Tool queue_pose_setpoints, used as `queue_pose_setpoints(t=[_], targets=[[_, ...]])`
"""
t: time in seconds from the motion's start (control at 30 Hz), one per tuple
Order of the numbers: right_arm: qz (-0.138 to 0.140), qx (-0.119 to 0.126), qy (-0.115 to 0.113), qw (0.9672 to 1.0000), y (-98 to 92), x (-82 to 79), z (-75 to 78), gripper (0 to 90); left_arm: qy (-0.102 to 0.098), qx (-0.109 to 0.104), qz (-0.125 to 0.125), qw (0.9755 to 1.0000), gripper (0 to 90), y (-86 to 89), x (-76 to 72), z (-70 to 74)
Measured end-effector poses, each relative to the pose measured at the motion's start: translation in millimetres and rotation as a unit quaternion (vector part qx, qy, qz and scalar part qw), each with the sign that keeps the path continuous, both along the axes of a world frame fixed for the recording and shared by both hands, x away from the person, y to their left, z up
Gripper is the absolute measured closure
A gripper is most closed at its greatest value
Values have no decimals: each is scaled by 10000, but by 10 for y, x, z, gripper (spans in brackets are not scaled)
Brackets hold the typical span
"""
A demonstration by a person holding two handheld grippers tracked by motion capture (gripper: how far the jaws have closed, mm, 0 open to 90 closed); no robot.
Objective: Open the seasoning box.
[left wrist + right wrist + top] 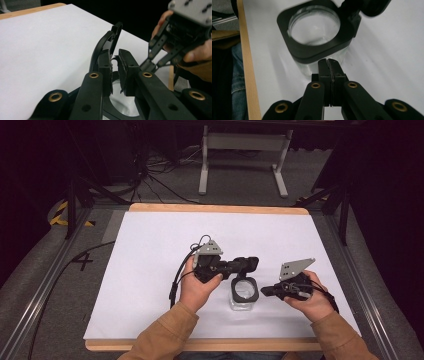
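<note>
A clear square jar (244, 295) with a black collar around its round mouth stands on the white sheet covering the counter (150, 270), near the person's edge, between two hand-held claws. The left claw (250, 263) reaches over the jar from the side away from the person; in the left gripper view its jaws stand slightly parted around the jar's black hinged lid (107, 42), which is flipped up on edge above the open mouth, though whether the pads actually press the lid cannot be told. The right claw (266, 291) sits just beside the jar's right wall, low over the sheet; the right gripper view shows its jaws pressed fully together, holding nothing, tips close to the jar's glass side below the collar. Both hands (197, 287) wear tan sleeves. Beyond the counter, a white frame stand (245, 155) rests on the grey floor among cables
</note>
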State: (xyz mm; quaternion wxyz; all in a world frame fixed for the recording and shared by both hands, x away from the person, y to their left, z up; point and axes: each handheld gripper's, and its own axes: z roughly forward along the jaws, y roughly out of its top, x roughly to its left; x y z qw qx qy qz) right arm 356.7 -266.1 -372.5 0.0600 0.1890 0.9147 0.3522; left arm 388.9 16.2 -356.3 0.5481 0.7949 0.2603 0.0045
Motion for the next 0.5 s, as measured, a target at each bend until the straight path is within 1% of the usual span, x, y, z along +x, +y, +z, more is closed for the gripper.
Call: queue_pose_setpoints(t=[0.07,0.13,0.2,0.3,0.4,0.43,0.5], targets=[[4,-70,51,10000,12,-18,-59,900,15,-6,47,10000,809,-5,7,-5],[43,-71,89,9999,27,-30,-104,900,24,-64,73,10000,808,-8,19,-12],[77,-130,107,9998,62,-51,-141,900,15,-89,81,9999,808,-9,39,-18],[108,-149,111,9998,96,-73,-169,900,42,-100,90,9999,806,-10,49,-23],[122,-146,163,9997,113,-78,-190,900,61,-108,103,9999,806,-6,49,-21],[120,-167,150,9997,119,-77,-200,900,9,-82,98,9999,806,0,57,-19],[143,-174,189,9996,133,-83,-216,900,14,-85,123,9999,806,-1,59,-19]])
